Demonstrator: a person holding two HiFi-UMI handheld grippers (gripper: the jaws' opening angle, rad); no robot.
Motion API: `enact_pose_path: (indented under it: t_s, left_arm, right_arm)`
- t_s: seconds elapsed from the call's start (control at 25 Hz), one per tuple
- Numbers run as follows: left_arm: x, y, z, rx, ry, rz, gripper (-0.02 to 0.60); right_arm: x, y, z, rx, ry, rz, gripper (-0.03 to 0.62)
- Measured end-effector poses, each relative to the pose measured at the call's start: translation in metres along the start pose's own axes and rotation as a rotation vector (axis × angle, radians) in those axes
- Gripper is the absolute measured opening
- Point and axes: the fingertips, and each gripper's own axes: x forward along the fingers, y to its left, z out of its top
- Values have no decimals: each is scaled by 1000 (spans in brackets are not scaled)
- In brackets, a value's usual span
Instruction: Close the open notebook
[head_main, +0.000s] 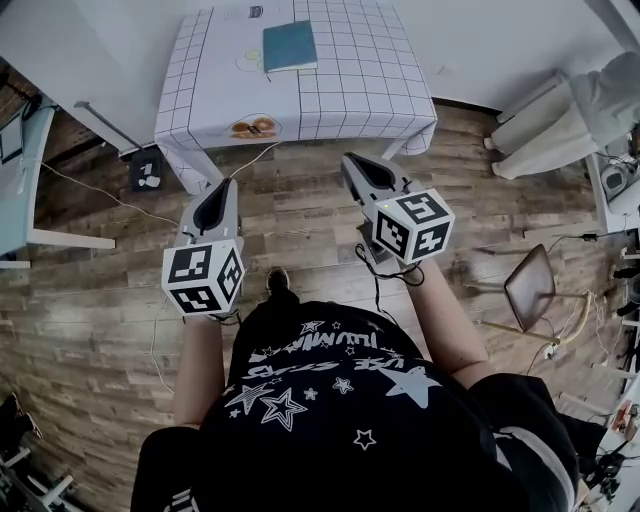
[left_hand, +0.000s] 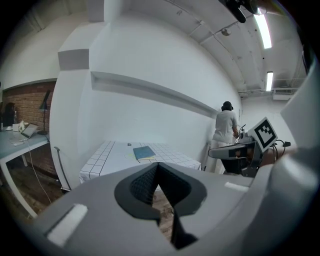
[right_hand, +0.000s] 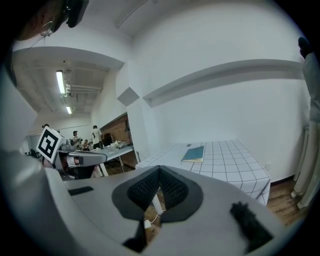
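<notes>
Grid-cloth table (head_main: 370, 80), wooden floor (head_main: 90, 300), brown chair (head_main: 530, 285)

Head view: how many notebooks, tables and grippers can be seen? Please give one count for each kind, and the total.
notebook: 1
table: 1
grippers: 2 (left gripper, right gripper)
Total: 4

Bare wooden floor (head_main: 300, 190) at mid-frame lies free up to the table (head_main: 360, 90) at top, where only the notebook (head_main: 290, 45) lies at upper centre; a brown seat (head_main: 530, 285) stands at right.
</notes>
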Motion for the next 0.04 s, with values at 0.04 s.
enact_pose_path:
  t_s: [0.04]
  left_arm:
    - [5,5,11,-5,6,2,9]
  right_arm:
    - [6,-3,12,1,6,-2,15]
